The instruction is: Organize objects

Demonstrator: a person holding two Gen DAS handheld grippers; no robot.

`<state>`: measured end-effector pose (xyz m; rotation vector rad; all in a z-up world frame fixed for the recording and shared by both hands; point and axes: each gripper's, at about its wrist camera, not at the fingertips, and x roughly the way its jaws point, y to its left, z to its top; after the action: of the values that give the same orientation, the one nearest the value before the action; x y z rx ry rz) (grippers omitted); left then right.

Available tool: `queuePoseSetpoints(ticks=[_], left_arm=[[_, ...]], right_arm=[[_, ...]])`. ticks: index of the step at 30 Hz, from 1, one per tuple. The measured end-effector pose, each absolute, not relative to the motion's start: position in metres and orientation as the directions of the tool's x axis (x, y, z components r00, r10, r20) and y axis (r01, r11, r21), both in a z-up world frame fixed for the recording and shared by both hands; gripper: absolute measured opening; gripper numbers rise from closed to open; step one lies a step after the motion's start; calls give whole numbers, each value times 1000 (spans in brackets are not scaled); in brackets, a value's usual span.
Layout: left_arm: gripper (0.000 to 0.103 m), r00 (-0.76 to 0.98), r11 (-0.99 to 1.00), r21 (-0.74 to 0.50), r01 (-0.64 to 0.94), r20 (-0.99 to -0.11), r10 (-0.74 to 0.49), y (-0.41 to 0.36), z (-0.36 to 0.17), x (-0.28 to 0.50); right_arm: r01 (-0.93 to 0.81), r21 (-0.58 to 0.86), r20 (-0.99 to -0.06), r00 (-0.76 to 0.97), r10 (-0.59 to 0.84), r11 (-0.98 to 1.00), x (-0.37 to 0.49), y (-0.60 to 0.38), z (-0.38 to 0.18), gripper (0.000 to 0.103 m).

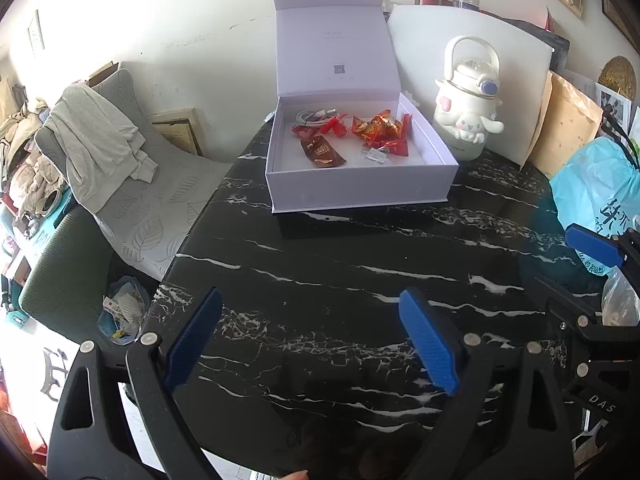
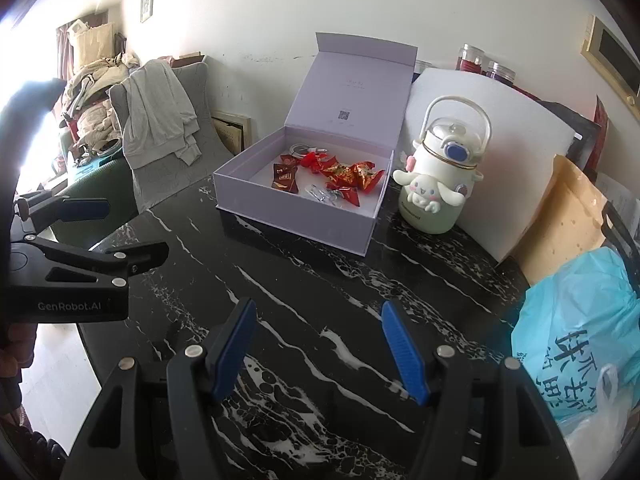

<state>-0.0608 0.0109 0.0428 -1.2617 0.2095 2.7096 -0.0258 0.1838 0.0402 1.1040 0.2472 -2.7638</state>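
Both tongs hover low over the black marble counter, each spread wide and holding nothing. The left tongs and the right tongs point toward a lavender gift box that sits well ahead of them with its lid standing open. Inside the box lie red and gold candy wrappers, a brown packet, a coiled white cable in the far corner, and a small clear plastic piece. Just beside the box, ahead and to the right of the right tongs, stands a white cartoon-dog water bottle with a loop handle. A light blue plastic bag rests close on the right.
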Motion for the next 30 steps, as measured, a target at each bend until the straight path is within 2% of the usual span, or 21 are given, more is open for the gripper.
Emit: queuePoseSetpoints(ticks=[11, 30], left_arm=[[90, -620, -979, 48, -199, -780, 88, 12, 43, -61], [90, -614, -970, 88, -226, -786, 71, 22, 44, -52]], right_arm=[[190, -83, -695, -715, -80, -978, -29, 188, 39, 66], [205, -81, -704, -704, -89, -976, -27, 188, 36, 66]])
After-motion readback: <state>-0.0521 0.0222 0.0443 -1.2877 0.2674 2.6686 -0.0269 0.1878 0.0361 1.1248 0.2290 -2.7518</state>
